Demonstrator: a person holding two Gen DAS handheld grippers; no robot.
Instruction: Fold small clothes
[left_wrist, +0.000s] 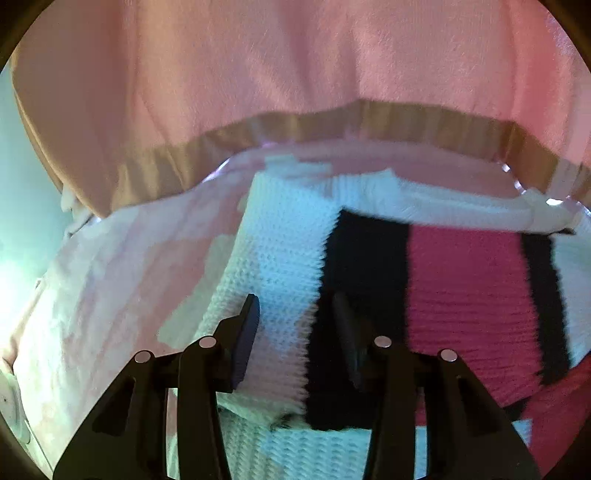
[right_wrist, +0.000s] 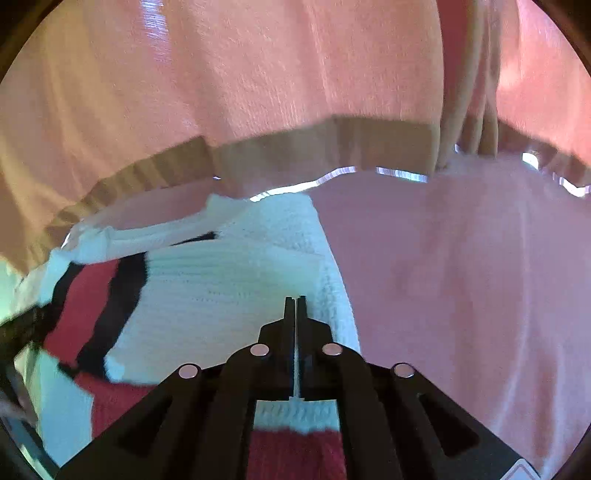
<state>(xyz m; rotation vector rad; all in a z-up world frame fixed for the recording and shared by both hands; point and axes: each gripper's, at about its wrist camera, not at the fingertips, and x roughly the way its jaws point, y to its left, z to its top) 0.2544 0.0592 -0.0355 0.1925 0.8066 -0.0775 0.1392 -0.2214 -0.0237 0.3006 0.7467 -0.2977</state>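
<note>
Knit sweater (left_wrist: 284, 251) lies flat on a pink cloth (right_wrist: 461, 277), both grippers low over it.

Left gripper (left_wrist: 295, 332): fingers (left_wrist: 245, 332) spread apart, hovering above the sweater where the white panel meets the black stripe; the pink-red band sits just right of the sweater's black stripe, a thinner black stripe beyond that. Can't tell if the fingertips touch the knit. Right gripper (right_wrist: 295, 306): fingers (right_wrist: 288, 314) pressed together, a thin white sliver showing in the slit between them, likely a pinch of the sweater's white edge. Sweater's white part lies under and left of these fingers, its edge meeting the pink cloth just to their right. A pink garment with tan ribbed hem (left_wrist: 332, 125) hangs behind the sweater.
</note>
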